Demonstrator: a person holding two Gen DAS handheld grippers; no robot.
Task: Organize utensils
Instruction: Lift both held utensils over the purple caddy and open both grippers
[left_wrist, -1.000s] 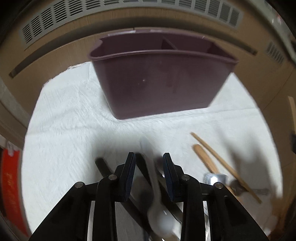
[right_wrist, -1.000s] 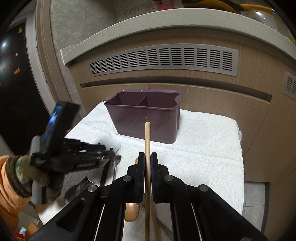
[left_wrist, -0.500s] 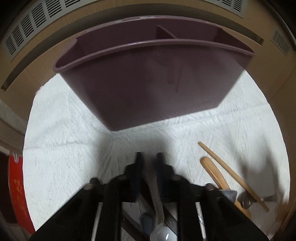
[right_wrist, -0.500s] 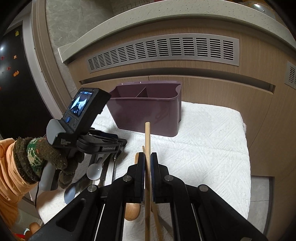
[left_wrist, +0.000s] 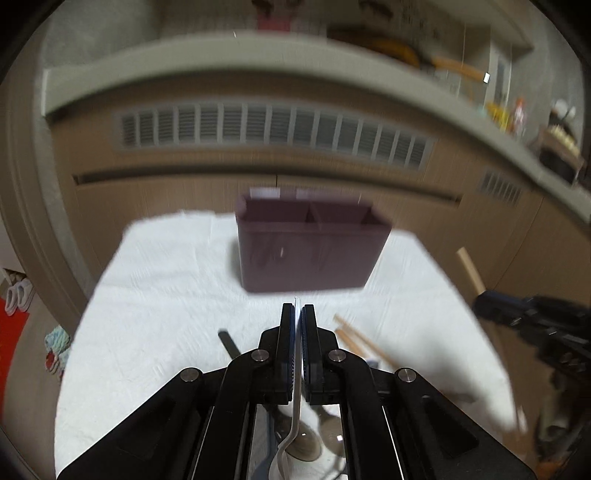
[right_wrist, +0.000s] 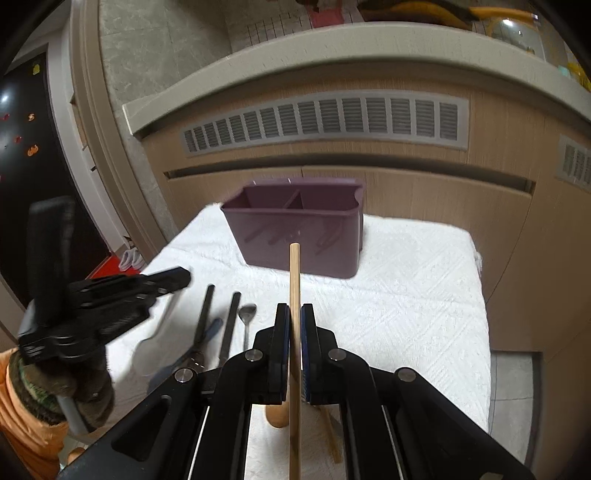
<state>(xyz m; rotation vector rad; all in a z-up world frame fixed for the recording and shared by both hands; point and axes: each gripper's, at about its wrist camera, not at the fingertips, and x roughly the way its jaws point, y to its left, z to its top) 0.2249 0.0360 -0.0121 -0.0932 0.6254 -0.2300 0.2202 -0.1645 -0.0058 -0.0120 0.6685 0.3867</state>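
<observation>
A dark purple utensil caddy (left_wrist: 310, 247) with a divider stands on a white towel (left_wrist: 166, 280); it also shows in the right wrist view (right_wrist: 295, 229). My left gripper (left_wrist: 296, 314) is shut on a white plastic spoon (left_wrist: 293, 413), held above the towel in front of the caddy. My right gripper (right_wrist: 294, 314) is shut on a wooden chopstick (right_wrist: 294, 280) that points up toward the caddy. The left gripper (right_wrist: 177, 278) shows at the left of the right wrist view.
Black chopsticks (right_wrist: 205, 317), a metal spoon (right_wrist: 246, 317) and a blue-handled utensil (right_wrist: 192, 350) lie on the towel (right_wrist: 406, 295). Wooden utensils (left_wrist: 354, 339) lie right of the left gripper. A wooden cabinet with a vent (right_wrist: 325, 122) stands behind.
My left gripper closed on the white spoon, lifted it and drew back from the caddy. The right gripper kept hold of the chopstick and barely moved.
</observation>
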